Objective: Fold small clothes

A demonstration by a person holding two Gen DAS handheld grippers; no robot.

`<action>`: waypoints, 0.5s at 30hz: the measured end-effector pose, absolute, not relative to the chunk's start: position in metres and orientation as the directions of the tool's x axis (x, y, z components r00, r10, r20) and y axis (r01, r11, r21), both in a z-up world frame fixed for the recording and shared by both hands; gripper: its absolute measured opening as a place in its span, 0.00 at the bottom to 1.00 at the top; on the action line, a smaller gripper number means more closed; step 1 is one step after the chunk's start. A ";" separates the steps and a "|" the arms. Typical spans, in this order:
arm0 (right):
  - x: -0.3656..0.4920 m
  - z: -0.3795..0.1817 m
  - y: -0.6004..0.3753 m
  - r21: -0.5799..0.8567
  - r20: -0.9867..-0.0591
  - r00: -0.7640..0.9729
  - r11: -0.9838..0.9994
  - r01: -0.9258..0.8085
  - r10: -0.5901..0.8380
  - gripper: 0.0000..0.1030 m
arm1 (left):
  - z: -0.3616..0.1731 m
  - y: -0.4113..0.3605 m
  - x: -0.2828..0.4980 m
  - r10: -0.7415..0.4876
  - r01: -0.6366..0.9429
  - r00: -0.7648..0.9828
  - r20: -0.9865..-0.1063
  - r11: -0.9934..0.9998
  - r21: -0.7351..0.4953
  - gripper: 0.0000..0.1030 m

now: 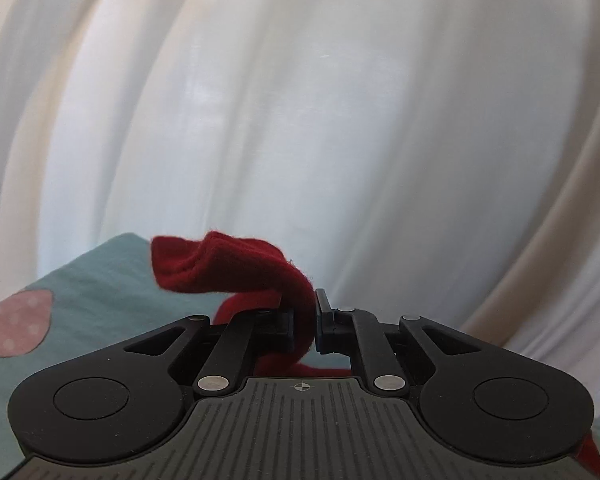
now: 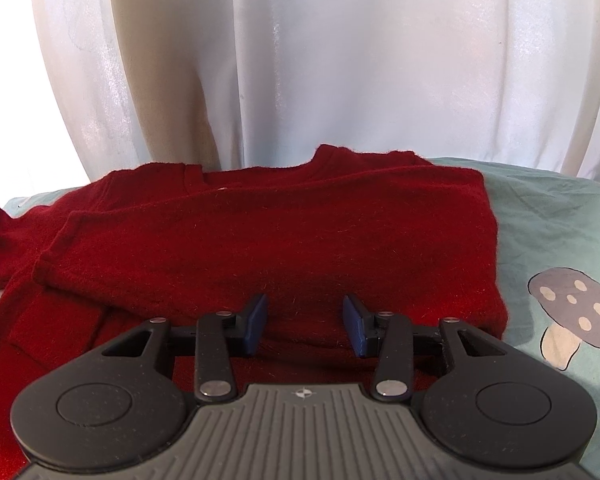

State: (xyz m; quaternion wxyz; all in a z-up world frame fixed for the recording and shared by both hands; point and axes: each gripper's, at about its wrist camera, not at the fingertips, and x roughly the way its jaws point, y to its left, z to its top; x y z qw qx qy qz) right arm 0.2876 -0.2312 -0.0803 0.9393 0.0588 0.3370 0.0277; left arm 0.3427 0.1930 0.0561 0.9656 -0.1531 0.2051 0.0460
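The red sweater is lying across the teal mushroom-print sheet, its neckline pointing away toward the white curtain and its body running side to side across the right wrist view. On the right its side is already sitting in a straight folded edge; on the left the cloth is still sprawling out loose, with one sleeve layer lying slantwise over the body.

In the left wrist view, a strip of that same red knit, probably a sleeve or cuff, is rising between the pads of the left tongs, which are closing tight on it with only the thickness of the cloth between them. The free end is flopping over to the left above the sheet, and the rest is trailing down under the tool, so the piece is hanging lifted off the surface.

The right tongs are standing partly open just over the near middle of the sweater body, the blue pads apart with bare knit showing between them; they are gripping nothing. Whether the tips are pressing the cloth down I cannot tell.

The relation that matters: the unfolded part is lying on the left, the held strip is in the left tongs, and the fold line is likely running front to back along the body. So the left hand is the one placed to carry its strip rightward across the body, while the right tongs are sitting well placed to pin the middle. If the strip slackens or twists, the fold may land crooked.
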 end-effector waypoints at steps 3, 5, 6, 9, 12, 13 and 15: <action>0.283 -0.078 -0.234 0.162 -0.626 0.772 0.987 -0.010 0.111 0.42 | 0.046 0.108 0.349 -0.105 0.034 0.894 -0.435 0.985 -0.168 0.12; 0.280 -0.075 -0.237 0.201 -0.629 0.766 0.980 -0.007 0.135 0.42 | 0.022 0.058 0.354 -0.172 0.133 0.851 -0.496 0.985 -0.112 0.18; 0.278 -0.073 -0.239 0.220 -0.625 0.766 0.975 -0.010 0.149 0.42 | 0.006 0.038 0.357 -0.189 0.159 0.821 -0.539 0.982 -0.103 0.22; 0.273 -0.070 -0.243 0.249 -0.626 0.760 0.968 -0.020 0.177 0.45 | -0.038 -0.006 0.366 -0.177 0.195 0.713 -0.678 0.979 -0.051 0.49; 0.273 -0.067 -0.244 0.263 -0.634 0.746 0.964 -0.038 0.203 0.46 | -0.047 -0.023 0.345 -0.137 0.203 0.734 -0.665 0.979 0.023 0.64; 0.273 -0.066 -0.244 0.268 -0.635 0.743 0.962 -0.046 0.212 0.46 | -0.045 -0.022 0.337 -0.128 0.198 0.749 -0.651 0.980 0.036 0.70; 0.277 -0.063 -0.242 0.300 -0.631 0.733 0.951 -0.073 0.255 0.46 | -0.038 -0.010 0.325 -0.111 0.160 0.774 -0.623 0.987 0.023 0.81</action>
